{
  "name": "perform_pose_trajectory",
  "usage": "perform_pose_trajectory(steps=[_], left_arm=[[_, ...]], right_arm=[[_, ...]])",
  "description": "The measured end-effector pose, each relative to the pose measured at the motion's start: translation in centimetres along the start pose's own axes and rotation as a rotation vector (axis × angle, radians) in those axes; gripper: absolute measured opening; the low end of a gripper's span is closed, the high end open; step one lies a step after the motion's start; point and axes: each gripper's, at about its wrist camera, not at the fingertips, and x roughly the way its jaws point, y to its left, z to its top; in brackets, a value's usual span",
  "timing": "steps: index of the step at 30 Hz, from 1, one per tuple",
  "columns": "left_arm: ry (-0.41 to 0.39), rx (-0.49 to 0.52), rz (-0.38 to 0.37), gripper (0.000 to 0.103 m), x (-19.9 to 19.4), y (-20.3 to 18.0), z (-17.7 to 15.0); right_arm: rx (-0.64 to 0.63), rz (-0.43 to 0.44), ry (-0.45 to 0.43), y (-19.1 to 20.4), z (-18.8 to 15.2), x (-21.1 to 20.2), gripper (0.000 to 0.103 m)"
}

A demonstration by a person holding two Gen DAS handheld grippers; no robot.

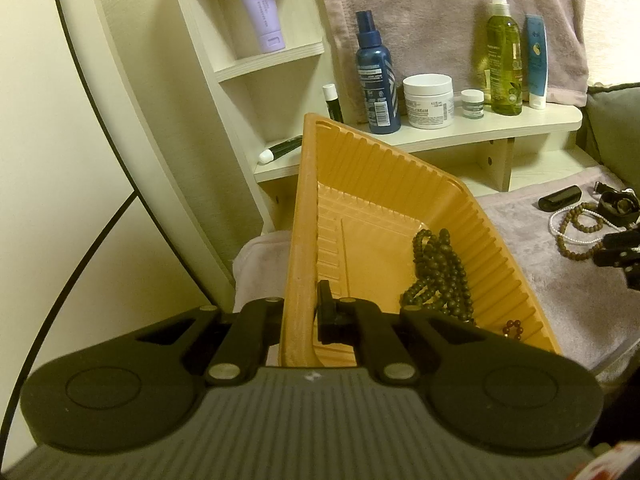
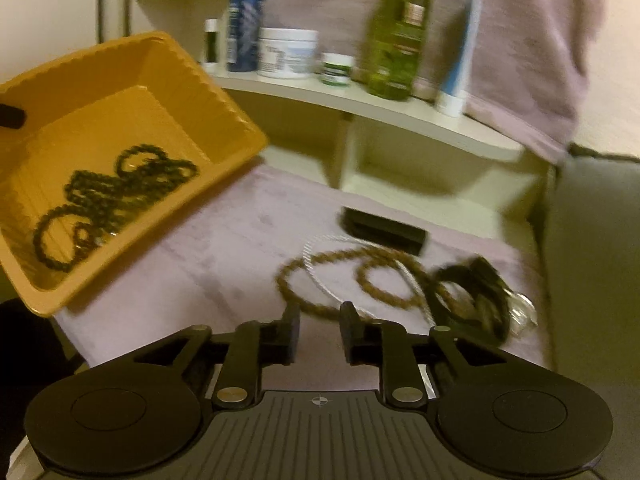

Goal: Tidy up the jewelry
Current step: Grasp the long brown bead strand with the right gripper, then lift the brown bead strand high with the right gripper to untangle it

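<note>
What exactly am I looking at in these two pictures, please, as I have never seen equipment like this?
A person holds a two-finger gripper in each hand; a camera on each looks along its fingers. In the left view, the left gripper pinches the rim of a tilted orange tray holding dark beads. In the blurred right view, the right gripper is open and empty above a lilac towel, where a brown bead string, a white cord and a black case lie.

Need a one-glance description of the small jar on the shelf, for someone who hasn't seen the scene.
Find the cream shelf under the hanging lilac towel, with its row of toiletries. The small jar stands between the big white cream tub and the tall green spray bottle. It is the shortest container, white-lidded with a green label.
</note>
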Motion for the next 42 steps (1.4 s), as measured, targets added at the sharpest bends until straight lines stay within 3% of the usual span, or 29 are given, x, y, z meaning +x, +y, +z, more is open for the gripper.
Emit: perform_pose_trajectory(steps=[3, 12, 15, 18, 27, 34, 42], left_arm=[[0.002, -0.003, -0.001, 0.005, 0.0, 0.1, 0.0], [0.009, -0.011, -0.001, 0.004, 0.3, 0.2, 0.0], [0.01, -0.013, 0.0, 0.004, 0.4, 0.2, 0.0], [0.01, -0.013, -0.001, 0.004, 0.4, 0.2, 0.0], [0.006, -0.014, -0.003, 0.005, 0.4, 0.2, -0.1], [-0.001, -0.014, -0.005, 0.005, 0.1, 0.1, -0.1], [-0.003, -0.014, -0.005, 0.005, 0.1, 0.0, -0.1]], right_arm=[[-0.021, 0.042, 0.009, 0.7, 0.7, 1.2, 0.022], [-0.003, 0.052, 0.045, 0.7, 1.6, 3.9, 0.022], [0.022, 0.062, 0.044, 0.8, 1.6, 3.7, 0.007], [0.044, 0.07, 0.035, 1.1, 1.5, 3.0, 0.006], [0.178, 0.083, -0.113, 0.6, 2.1, -2.9, 0.006], [0.238, 0.063, -0.281, -2.0, 5.6, -8.4, 0.006], [0.244, 0.063, -0.407, -3.7, 9.1, -12.6, 0.006]])
